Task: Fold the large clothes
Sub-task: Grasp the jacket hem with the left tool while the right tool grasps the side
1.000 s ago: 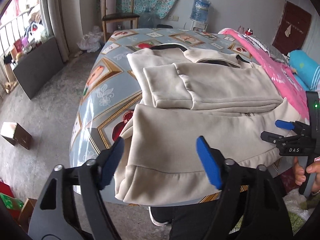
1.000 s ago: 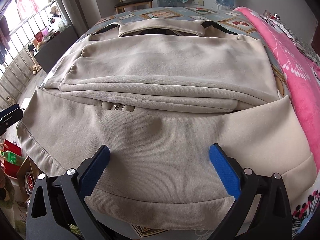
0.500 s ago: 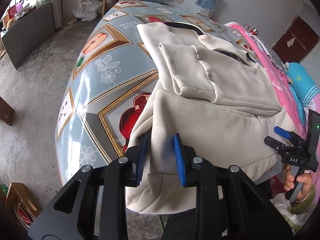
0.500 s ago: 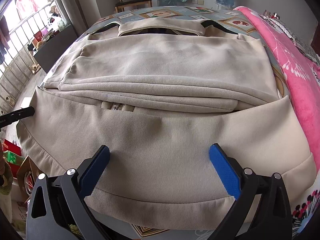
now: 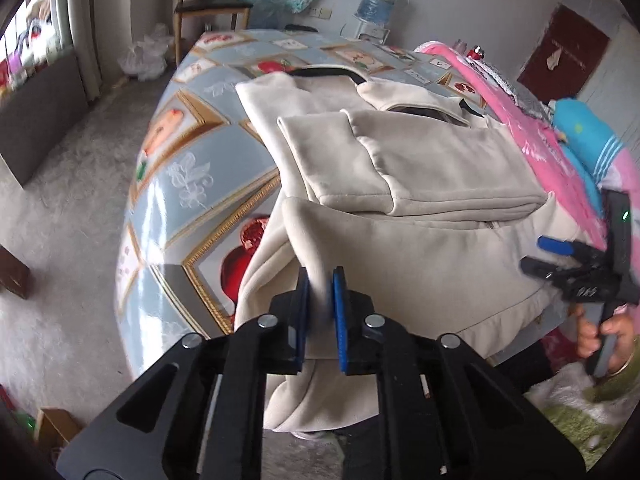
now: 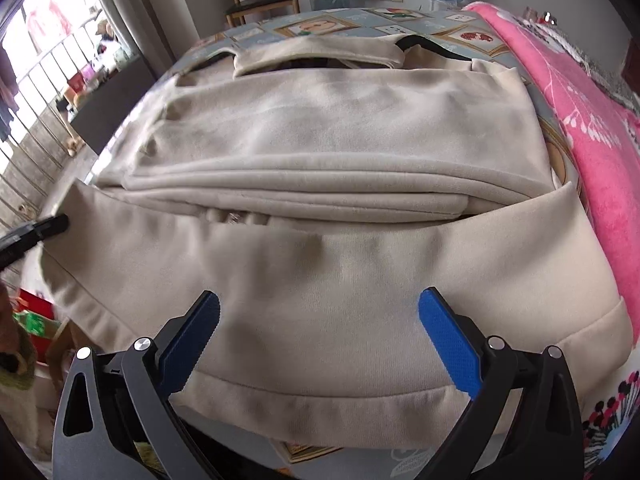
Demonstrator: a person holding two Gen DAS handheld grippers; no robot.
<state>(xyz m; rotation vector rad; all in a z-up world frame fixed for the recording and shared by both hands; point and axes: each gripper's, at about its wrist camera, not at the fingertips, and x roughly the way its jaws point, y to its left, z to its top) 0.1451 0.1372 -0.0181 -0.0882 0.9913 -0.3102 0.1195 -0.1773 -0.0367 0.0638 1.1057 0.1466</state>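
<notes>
The left tool (image 5: 319, 304), its jaws having just been closing, is pinching the left hem corner of the beige jacket (image 5: 420, 184) lying half-folded on the picture-patterned counter (image 5: 188, 168), while the right tool (image 6: 319, 338) is hovering wide open over the hem, gripping nothing.

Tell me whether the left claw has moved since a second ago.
Yes. The left claw came in over the jacket hem at the table edge; its jaws have just been closing and now pinch the fabric.
</notes>
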